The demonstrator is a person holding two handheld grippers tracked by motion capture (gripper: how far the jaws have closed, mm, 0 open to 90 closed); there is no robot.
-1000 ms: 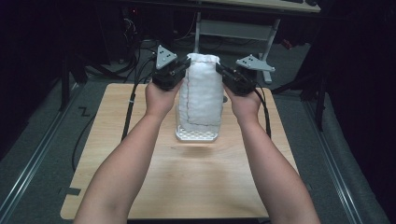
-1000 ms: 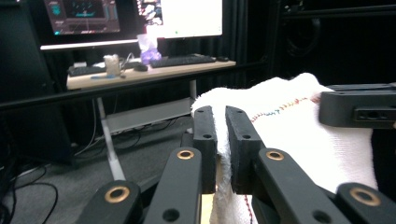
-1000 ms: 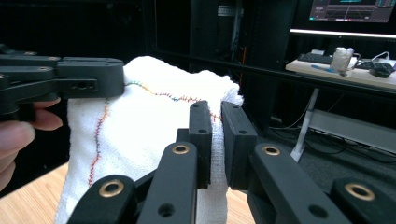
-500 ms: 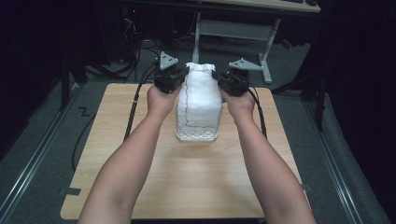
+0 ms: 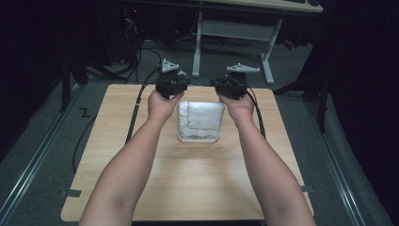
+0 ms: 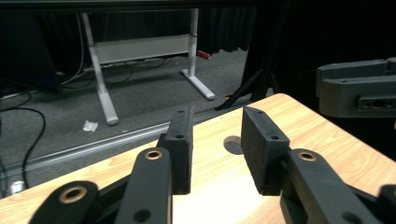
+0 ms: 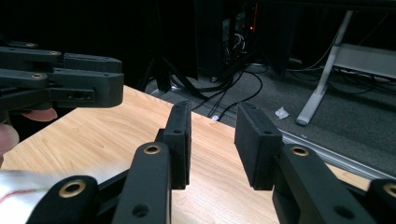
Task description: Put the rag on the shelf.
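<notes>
White cloth point(image 5: 199, 121), folded flat at mid-desk point(image 5: 197, 188); likely light, soft and floppy, best pinched at the far corners. Bare forearms reaching forward along both sides of cloth. Just beyond its far edge, left gripper point(image 5: 172, 84) and right gripper point(image 5: 231, 84), jaws just opened partway, nothing between them.

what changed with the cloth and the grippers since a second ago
Both grippers, left and right, held the white cloth up by its top corners, then lowered it. Their jaws have just been opening with nothing between them, and the cloth now lies folded flat on the table. The cloth's near edge kept its spot.
</notes>
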